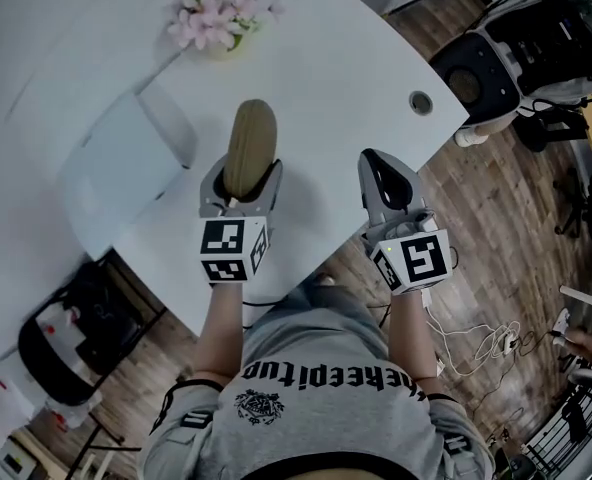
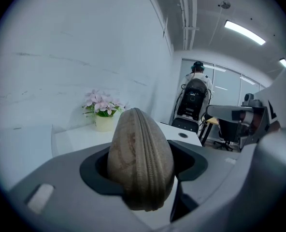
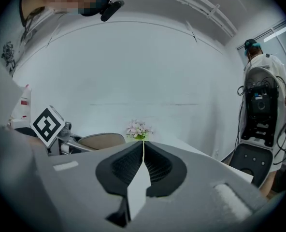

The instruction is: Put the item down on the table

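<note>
A tan oval zip pouch (image 1: 249, 146) is clamped in my left gripper (image 1: 241, 173) and sticks out ahead of it, over the white table (image 1: 326, 98). In the left gripper view the pouch (image 2: 140, 161) fills the gap between the jaws, zipper seam upward, with both dark pads pressed on its sides. My right gripper (image 1: 384, 180) hovers beside it near the table's front edge. Its jaws meet with nothing between them, as the right gripper view shows at the gripper (image 3: 143, 161). From that view the pouch (image 3: 100, 140) peeks out at the left.
A small pot of pink flowers (image 1: 212, 20) stands at the far side of the table. A white chair (image 1: 126, 158) is tucked in on the left, and a round cable hole (image 1: 421, 102) lies at the right. Office chairs and cables crowd the wooden floor (image 1: 496, 228).
</note>
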`<state>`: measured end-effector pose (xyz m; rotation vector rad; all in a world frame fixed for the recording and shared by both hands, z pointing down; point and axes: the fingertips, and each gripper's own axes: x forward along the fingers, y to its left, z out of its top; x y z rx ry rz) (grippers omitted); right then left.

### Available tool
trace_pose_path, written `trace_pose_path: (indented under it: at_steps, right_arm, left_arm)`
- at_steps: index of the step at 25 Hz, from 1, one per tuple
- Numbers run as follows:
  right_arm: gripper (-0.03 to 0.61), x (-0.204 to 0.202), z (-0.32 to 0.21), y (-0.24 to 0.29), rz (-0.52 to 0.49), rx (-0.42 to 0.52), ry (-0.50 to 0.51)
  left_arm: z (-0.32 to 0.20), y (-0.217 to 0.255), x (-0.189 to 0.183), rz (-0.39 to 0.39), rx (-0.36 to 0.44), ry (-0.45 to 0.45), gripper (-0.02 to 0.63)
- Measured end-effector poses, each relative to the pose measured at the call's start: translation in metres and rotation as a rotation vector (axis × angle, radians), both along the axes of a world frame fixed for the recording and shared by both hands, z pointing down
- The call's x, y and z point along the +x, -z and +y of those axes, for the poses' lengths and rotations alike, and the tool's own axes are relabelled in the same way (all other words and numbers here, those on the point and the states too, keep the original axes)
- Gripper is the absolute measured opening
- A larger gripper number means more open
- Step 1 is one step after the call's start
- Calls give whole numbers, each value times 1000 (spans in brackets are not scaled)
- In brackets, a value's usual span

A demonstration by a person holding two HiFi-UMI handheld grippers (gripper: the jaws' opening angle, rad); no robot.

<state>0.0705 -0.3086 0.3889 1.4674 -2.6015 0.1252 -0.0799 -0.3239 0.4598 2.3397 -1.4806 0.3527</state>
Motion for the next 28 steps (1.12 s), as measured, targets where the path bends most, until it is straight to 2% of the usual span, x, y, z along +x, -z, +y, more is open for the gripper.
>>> trace_pose_path:
  at_steps: [7, 15, 28]
  right_arm:
    - [3, -1, -10, -24, 15, -51, -5]
    - [3, 1, -8, -27, 31, -71, -14]
    - [3, 2, -1, -28, 42, -85, -21]
  left_arm:
    - [-12, -40, -5, -25, -64, -3, 301]
    - [-8, -64, -4, -55, -113, -4, 301]
    - [2, -89, 1, -92, -153, -10, 301]
